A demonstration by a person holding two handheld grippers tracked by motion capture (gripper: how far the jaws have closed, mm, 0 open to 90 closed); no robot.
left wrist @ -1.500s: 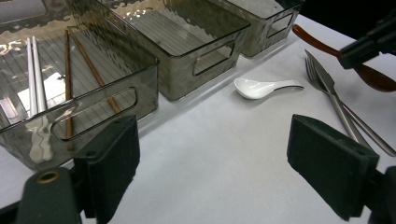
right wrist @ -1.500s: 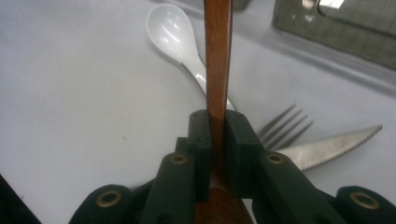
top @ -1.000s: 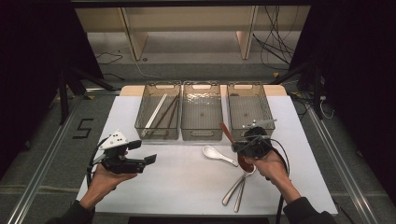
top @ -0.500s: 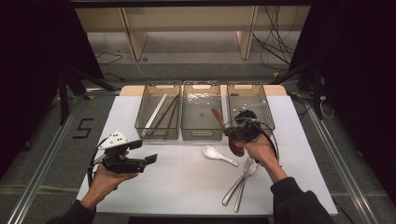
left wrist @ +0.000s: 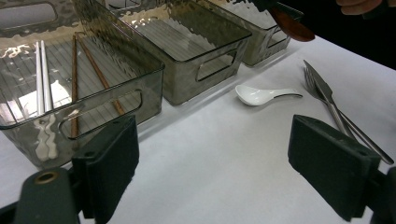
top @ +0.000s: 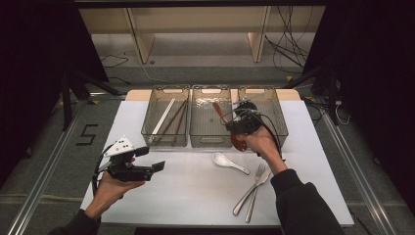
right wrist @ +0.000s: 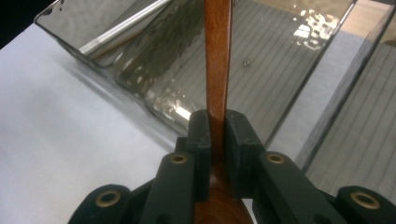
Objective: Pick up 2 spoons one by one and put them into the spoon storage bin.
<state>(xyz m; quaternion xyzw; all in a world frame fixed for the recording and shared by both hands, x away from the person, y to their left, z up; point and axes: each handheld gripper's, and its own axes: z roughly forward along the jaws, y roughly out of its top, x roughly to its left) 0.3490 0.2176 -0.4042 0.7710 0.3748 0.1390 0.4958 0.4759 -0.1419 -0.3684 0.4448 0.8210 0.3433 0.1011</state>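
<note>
- Three clear bins stand in a row at the far side of the white table; the left bin holds chopsticks, though how many is hard to count through the rippled plastic.
- Right gripper is clamped on the handle of a wooden spoon, over the near end of the middle bin.
- Its bowl hangs below the hand, cut off in the right gripper view.
- Left gripper hovers with jaws wide apart, grasping nothing.
- White spoon, fork and knife lie on the table; fork and knife overlap.
</note>
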